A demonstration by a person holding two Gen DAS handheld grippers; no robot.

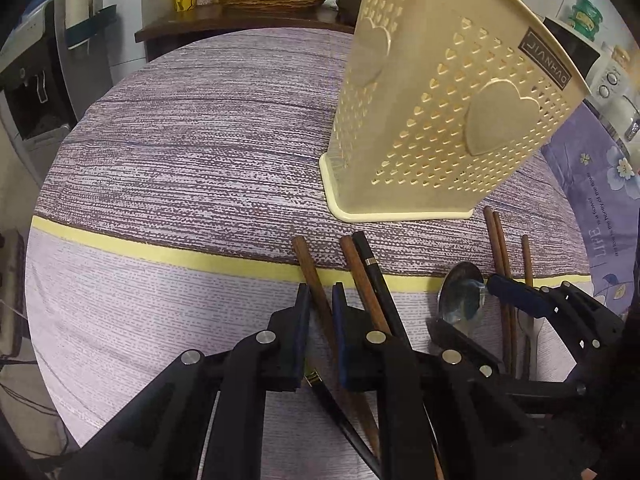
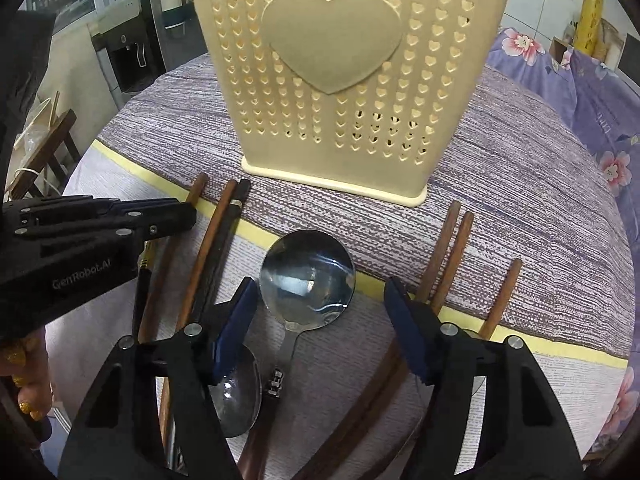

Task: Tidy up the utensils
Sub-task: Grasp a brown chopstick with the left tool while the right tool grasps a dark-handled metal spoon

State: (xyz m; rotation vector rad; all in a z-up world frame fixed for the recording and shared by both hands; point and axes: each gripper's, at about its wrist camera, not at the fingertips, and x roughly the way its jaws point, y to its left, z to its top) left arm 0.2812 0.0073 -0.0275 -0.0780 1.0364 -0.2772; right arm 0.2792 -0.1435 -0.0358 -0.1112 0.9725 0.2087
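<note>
While both my tools point down at the cloth, this is how things lie, near to far.

Left gripper (image 1: 320, 304): clenched on a brown chopstick (image 1: 310, 268), pads pressing both its sides; the stick runs between my fingers and its blunt end pokes out ahead, over the yellow stripe (image 1: 160, 254).

Beside it: just right of my left fingers lie another brown chopstick (image 1: 354, 260) and a black chopstick (image 1: 370, 260) with a metal band, side by side on the cloth.

Right gripper (image 2: 322, 320): jaws apart, gripping nothing; the large steel spoon (image 2: 307, 276) lies between my fingers, bowl ahead of the tips, handle running back toward me. I cannot tell whether either pad touches it.

Small spoon (image 2: 236, 396): under my left-hand finger (image 2: 234, 328) of that gripper, partly hidden.

Right side: three brown chopsticks (image 2: 450, 256) lie past my other finger, crossing the stripe.

Tablecloth (image 1: 200, 152): purple, covering a round table.

Utensil holder (image 2: 340, 80): cream, heart-punched, upright beyond all the utensils.
</note>
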